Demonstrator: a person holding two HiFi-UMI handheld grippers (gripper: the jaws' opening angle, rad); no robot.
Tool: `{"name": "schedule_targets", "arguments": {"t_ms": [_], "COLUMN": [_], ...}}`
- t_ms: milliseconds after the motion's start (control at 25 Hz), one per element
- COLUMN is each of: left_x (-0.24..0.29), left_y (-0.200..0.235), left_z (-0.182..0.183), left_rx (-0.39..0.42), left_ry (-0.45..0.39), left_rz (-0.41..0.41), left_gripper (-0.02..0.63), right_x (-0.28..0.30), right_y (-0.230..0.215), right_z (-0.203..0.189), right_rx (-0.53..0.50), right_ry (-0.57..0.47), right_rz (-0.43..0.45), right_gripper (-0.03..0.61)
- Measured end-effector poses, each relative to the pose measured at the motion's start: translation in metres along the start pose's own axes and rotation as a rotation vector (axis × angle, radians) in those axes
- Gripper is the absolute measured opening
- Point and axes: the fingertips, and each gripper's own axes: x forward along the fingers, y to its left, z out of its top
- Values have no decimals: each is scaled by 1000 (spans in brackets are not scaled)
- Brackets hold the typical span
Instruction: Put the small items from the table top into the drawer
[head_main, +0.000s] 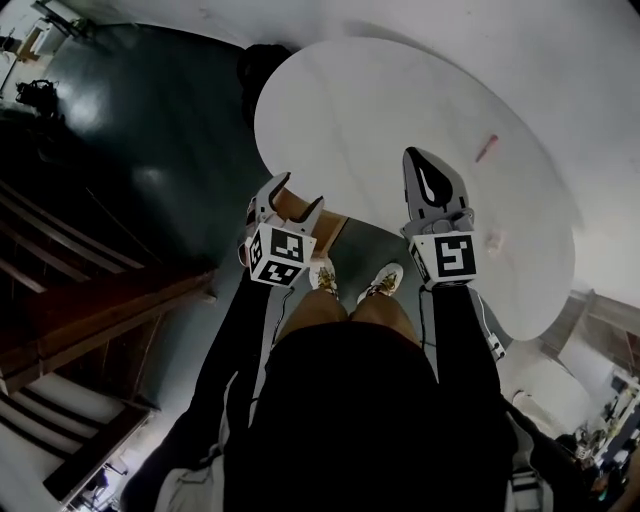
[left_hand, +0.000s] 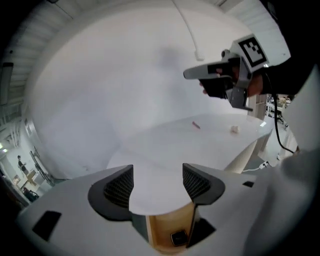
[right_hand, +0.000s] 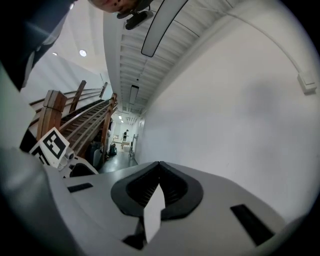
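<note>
White bench (head_main: 400, 110) carries a pink stick (head_main: 487, 148) and a small white lump (head_main: 494, 241). My left hand-held gripper (head_main: 297, 192) is spread by the wooden drawer (head_main: 330, 228). My right hand-held gripper (head_main: 420, 165) is pressed together above the bench.

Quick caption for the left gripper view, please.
Open left gripper at the edge of the white table, above the wooden drawer.

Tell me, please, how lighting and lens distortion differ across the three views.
Head view: heavy fisheye bending; the white table is nearly blown out while the floor and stairs at left sink into dark. Left gripper view: flat, bright light, so the table barely separates from the wall and the pink item looks small and soft. Right gripper view: dark corners, curved ceiling lines.
</note>
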Motion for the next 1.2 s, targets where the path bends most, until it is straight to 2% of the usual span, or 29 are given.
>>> {"name": "schedule_targets", "arguments": {"t_ms": [320,440,480,640,840,1200], "left_x": [-39,-73,-81,-78,-50,-2], "left_y": [1,6,7,-7,-41,-125], "left_z": [141,192,203,223,245,299], "left_rx": [-3,-19,-16,3,15,54], "left_ry": [-327,-501,-536,-556,-558,-593], "left_rz": [61,142,158,123,31,-167], "left_gripper": [327,326,320,316,308,301], "right_x": [-22,-31,-34,-46,-67,-142], "right_y": [-44,-60,-64,-78,-109,-188], "right_z": [22,34,38,38,28,5], "right_rx": [6,-7,-8,2,14,26], "right_ry": [-74,-118,-130,-136,-125,-79], "right_rz": [-42,-65,-73,-104,-170,-371], "right_gripper": [26,26,26,27,26,26]}}
